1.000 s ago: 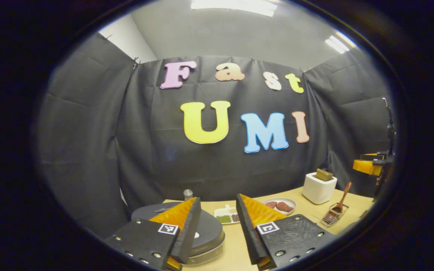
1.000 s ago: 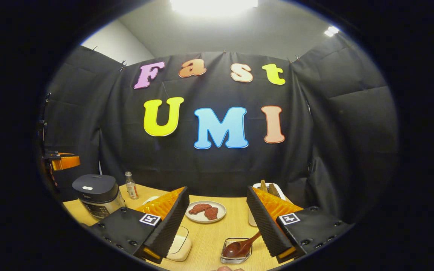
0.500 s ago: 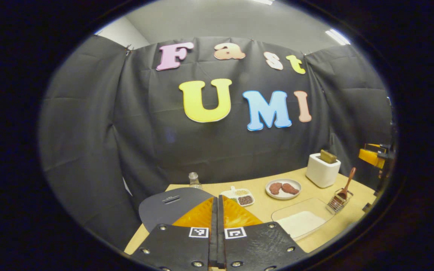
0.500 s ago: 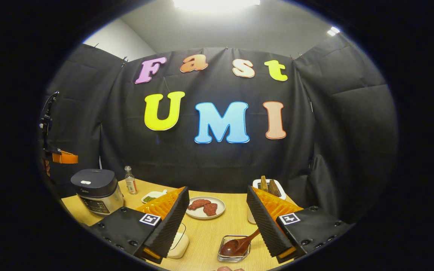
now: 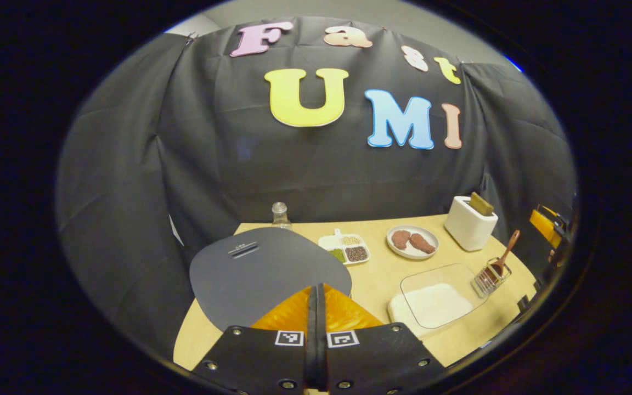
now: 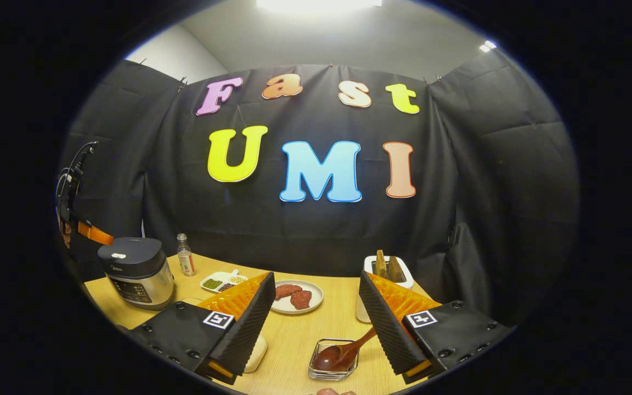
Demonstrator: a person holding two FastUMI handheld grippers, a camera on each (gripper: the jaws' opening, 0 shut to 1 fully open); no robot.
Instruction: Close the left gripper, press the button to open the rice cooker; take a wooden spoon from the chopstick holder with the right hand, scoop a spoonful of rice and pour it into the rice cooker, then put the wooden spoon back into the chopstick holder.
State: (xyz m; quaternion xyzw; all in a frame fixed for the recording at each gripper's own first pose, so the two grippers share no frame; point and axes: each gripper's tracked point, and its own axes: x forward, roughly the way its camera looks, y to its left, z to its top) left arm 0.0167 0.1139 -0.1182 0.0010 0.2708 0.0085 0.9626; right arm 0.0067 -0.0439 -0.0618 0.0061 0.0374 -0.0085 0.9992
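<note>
In the left gripper view my left gripper [image 5: 316, 293] is shut with nothing in it and hovers over the dark lid of the rice cooker [image 5: 264, 271]. In the right gripper view the same cooker [image 6: 136, 271] stands closed at the table's left, with the left gripper [image 6: 94, 233] just above it. My right gripper [image 6: 316, 304] is open above the wire chopstick holder [image 6: 333, 363], where a wooden spoon [image 6: 343, 354] leans with its handle up to the right. The holder with the spoon [image 5: 500, 263] stands at the right in the left gripper view, beside a clear container of white rice [image 5: 436, 302].
On the wooden table [image 6: 299, 334] are a plate of meat [image 6: 294, 296], a white toaster with bread [image 6: 386, 271], a small divided dish of beans [image 6: 220, 281] and a small bottle [image 6: 185, 262]. The rice container [image 6: 255, 351] lies partly behind my right gripper's left finger.
My left gripper went from open to shut and tilted down over the cooker lid. The right gripper stayed open, with its view drifting slightly.
</note>
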